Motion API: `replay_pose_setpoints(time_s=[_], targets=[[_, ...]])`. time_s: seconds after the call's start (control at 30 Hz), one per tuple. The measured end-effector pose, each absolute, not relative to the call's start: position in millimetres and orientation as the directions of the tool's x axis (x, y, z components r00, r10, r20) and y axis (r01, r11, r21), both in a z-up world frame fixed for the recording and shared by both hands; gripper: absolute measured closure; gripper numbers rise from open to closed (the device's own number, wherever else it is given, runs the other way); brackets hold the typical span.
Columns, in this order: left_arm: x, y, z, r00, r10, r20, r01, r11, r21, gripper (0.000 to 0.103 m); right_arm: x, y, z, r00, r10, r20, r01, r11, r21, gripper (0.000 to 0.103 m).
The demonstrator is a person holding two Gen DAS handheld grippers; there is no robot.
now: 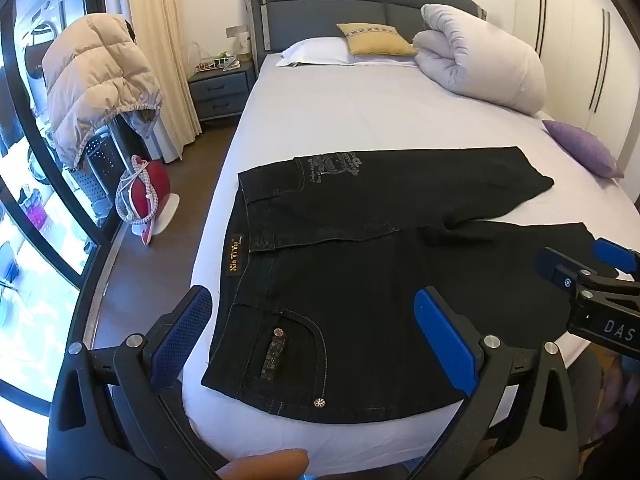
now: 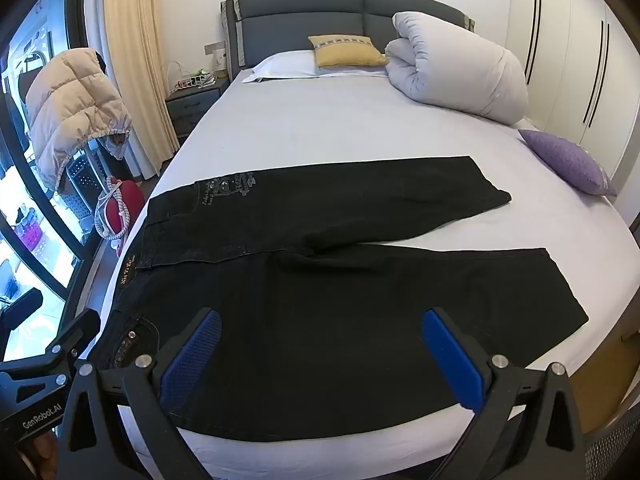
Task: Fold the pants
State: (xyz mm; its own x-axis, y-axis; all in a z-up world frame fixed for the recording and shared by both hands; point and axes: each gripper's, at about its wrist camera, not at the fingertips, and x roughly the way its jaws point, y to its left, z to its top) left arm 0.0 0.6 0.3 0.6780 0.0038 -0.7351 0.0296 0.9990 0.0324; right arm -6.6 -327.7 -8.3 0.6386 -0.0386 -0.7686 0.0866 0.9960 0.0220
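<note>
Left wrist view first: the left gripper [image 1: 316, 312] hangs over the near edge of the bed [image 1: 360, 120], jaws spread as wide as they go and nothing between the blue pads [image 1: 444, 336] but air. Under it lie the black pants [image 1: 360, 272], spread flat across the near part of the mattress, waistband toward the left edge, both legs running out to the right edge, the far leg angled slightly away from the near one so a wedge of sheet shows between them. A fingertip [image 1: 276, 466] pokes in at the bottom of that view. The right gripper [image 2: 320, 344] hovers over the near leg, jaws equally wide, gripping nothing; it sits just to the right of its partner. Up at the head of the bed, a rolled white duvet [image 2: 460, 76], a yellow cushion [image 2: 346, 50] and a white pillow [image 2: 284, 64]; a purple cushion [image 2: 568, 160] rests at the right edge.
</note>
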Motion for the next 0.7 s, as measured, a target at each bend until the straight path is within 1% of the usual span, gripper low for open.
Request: replay_pose_setpoints(time_s=[0.27,0.33,0.7], targets=[[1,-7,0,0.673,0.012,-0.739,0.025,0.999,0.038,0.000,-11,-331,-8,0.641,-0.036,-0.767,0.085,0.996,0.025,0.000],[-1,-1,-9,0.673,-0.001,-0.740,0.028,0.999,0.025,0.000,-11,-333,-8,0.641,-0.038,-0.767,0.085,0.996,0.022,0.000],[2,3,-8,0.667,-0.002,-0.745,0.031,0.999,0.025,0.000,-10,-329,-10,0.639,-0.043,-0.768,0.083,0.996,0.014,0.000]])
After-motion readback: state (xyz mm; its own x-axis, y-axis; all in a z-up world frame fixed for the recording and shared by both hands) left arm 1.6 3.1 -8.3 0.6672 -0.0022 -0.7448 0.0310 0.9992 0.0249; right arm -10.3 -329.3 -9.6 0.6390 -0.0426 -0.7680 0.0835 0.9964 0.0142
